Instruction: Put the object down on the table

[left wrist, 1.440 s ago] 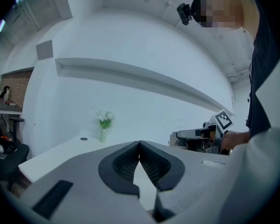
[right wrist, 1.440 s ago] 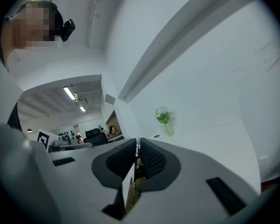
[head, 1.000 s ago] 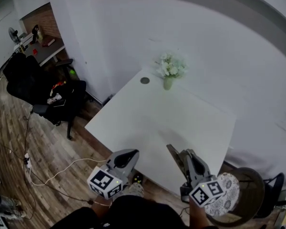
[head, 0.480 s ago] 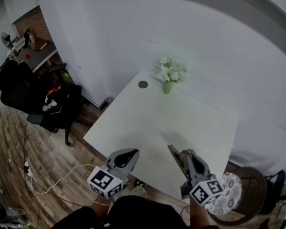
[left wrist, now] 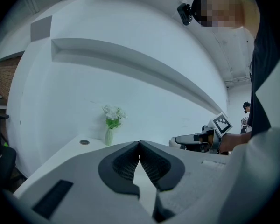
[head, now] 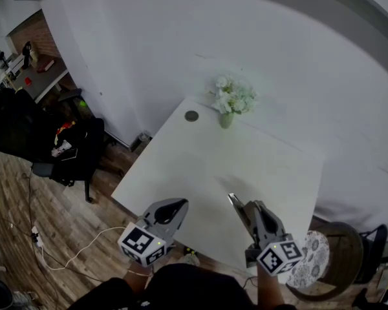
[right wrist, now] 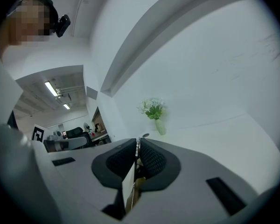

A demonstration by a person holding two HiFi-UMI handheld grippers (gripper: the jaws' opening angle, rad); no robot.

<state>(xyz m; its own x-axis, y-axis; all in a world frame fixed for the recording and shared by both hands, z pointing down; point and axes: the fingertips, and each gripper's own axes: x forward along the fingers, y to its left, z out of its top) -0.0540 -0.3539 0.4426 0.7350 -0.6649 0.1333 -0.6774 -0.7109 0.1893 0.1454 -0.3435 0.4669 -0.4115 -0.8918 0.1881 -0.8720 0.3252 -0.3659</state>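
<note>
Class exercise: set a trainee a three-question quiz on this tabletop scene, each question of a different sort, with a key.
1. True or false: the left tongs are shut with nothing between them.
2. What stands at the far edge of the table? A) a vase of white flowers B) a mug C) a desk lamp
3. Which tongs hold the thin flat object?
Key: 1 true; 2 A; 3 the right tongs.
</note>
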